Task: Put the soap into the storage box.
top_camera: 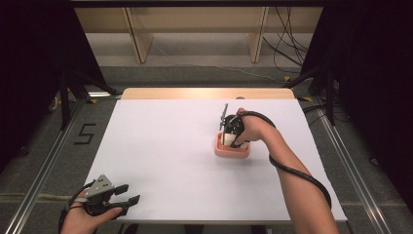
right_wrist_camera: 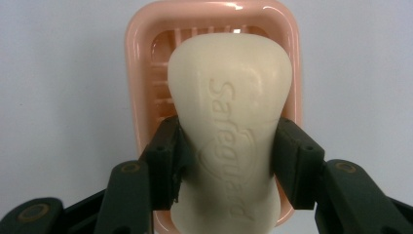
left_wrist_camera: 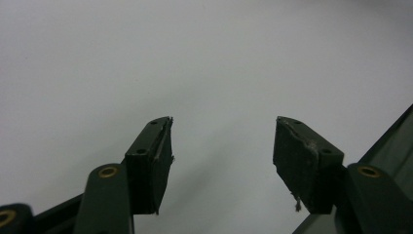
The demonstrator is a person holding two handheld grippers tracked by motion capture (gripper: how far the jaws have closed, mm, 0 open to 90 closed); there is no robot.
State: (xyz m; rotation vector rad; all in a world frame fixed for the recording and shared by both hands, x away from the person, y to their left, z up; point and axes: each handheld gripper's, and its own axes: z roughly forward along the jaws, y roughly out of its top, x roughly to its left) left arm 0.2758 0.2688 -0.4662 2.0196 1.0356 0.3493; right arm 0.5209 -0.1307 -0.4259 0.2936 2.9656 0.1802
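A cream bar of soap [right_wrist_camera: 229, 112] with embossed lettering sits between the jaws of my right gripper [right_wrist_camera: 226, 161], which is shut on its narrow waist. The soap lies over a pink soap dish [right_wrist_camera: 141, 87] with a ribbed floor; whether it rests on the ribs I cannot tell. In the high view the right gripper [top_camera: 233, 134] points down into the pink dish [top_camera: 232, 151] right of the table's middle. My left gripper [top_camera: 127, 194] lies at the near left corner, open, with nothing between its fingers [left_wrist_camera: 148, 165] but white table.
The white tabletop [top_camera: 160, 146] has a wooden strip along its far edge. Beyond it stand wooden shelf legs [top_camera: 138, 39] and loose cables [top_camera: 287, 48] on the floor. A black cable [top_camera: 297, 170] trails along the right forearm.
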